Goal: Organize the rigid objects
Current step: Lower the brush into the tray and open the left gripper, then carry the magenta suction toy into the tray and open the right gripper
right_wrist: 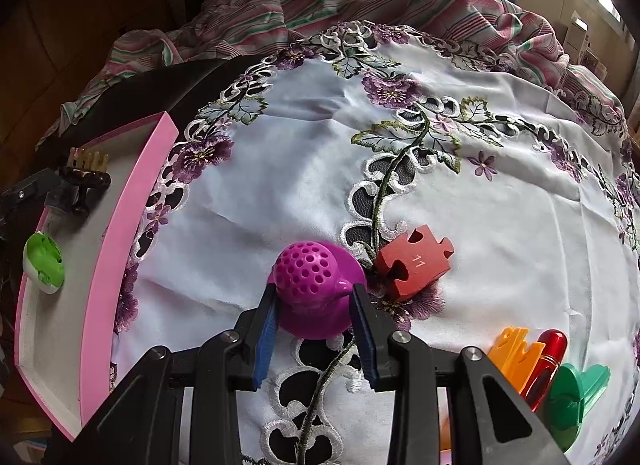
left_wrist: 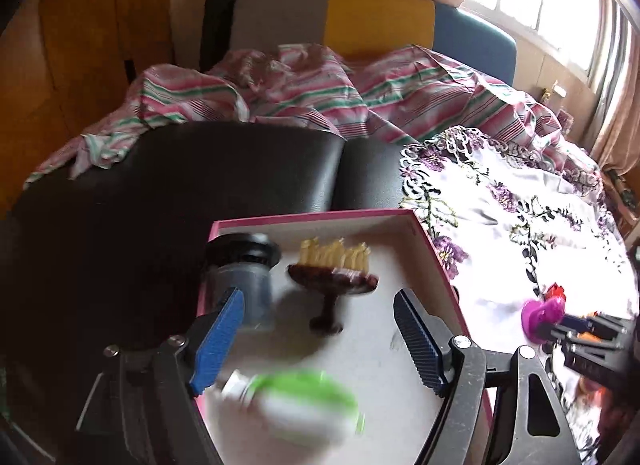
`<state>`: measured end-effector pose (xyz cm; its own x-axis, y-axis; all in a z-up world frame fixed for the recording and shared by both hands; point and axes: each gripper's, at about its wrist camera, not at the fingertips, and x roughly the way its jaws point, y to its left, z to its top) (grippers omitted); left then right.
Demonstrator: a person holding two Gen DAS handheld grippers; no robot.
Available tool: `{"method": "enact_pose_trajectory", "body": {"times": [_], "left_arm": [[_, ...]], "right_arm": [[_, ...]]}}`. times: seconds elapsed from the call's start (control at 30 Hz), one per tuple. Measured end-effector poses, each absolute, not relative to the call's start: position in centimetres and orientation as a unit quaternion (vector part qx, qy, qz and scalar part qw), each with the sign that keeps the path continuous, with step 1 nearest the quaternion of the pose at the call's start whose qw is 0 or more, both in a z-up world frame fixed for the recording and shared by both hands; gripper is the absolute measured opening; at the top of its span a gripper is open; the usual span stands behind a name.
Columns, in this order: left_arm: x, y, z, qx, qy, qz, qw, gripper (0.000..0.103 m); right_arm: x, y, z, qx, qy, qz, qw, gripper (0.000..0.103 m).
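My left gripper [left_wrist: 320, 297] hangs open over a pink-rimmed tray [left_wrist: 312, 219]. Below its blue pads lies a blurred green and white round object [left_wrist: 304, 397], with neither pad touching it. In the tray also stand a dark jar with a black lid [left_wrist: 248, 285] and a toy cake on a brown stand [left_wrist: 334, 269]. My right gripper [right_wrist: 314, 289] is shut on a purple perforated toy [right_wrist: 308, 277], low over the embroidered white cloth [right_wrist: 280, 145]. A red puzzle piece [right_wrist: 414, 265] lies just right of it. The tray [right_wrist: 120, 233] is at the left in the right wrist view.
An orange piece [right_wrist: 514, 357], a red cylinder [right_wrist: 550, 353] and a green piece [right_wrist: 576, 397] lie at the cloth's near right. A black leather surface [left_wrist: 160, 205] spreads left of the tray. Crumpled striped fabric [left_wrist: 320, 85] lies behind.
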<state>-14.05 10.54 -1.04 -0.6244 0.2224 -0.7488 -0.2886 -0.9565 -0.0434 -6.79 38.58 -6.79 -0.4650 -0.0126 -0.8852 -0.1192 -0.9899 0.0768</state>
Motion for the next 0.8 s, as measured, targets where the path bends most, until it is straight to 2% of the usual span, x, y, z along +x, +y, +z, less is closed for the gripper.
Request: {"method": "enact_pose_trajectory", "body": {"times": [0.37, 0.8], "left_arm": [[-7.5, 8.6, 0.7, -0.384, 0.048, 0.912, 0.134, 0.080], [-4.5, 4.0, -0.1, -0.395, 0.030, 0.913, 0.102, 0.080]], "right_arm": [[-6.5, 38.7, -5.8, -0.495, 0.067, 0.865, 0.034, 0.035], [-6.4, 36.3, -5.2, -0.491, 0.064, 0.869, -0.009, 0.035]]}}
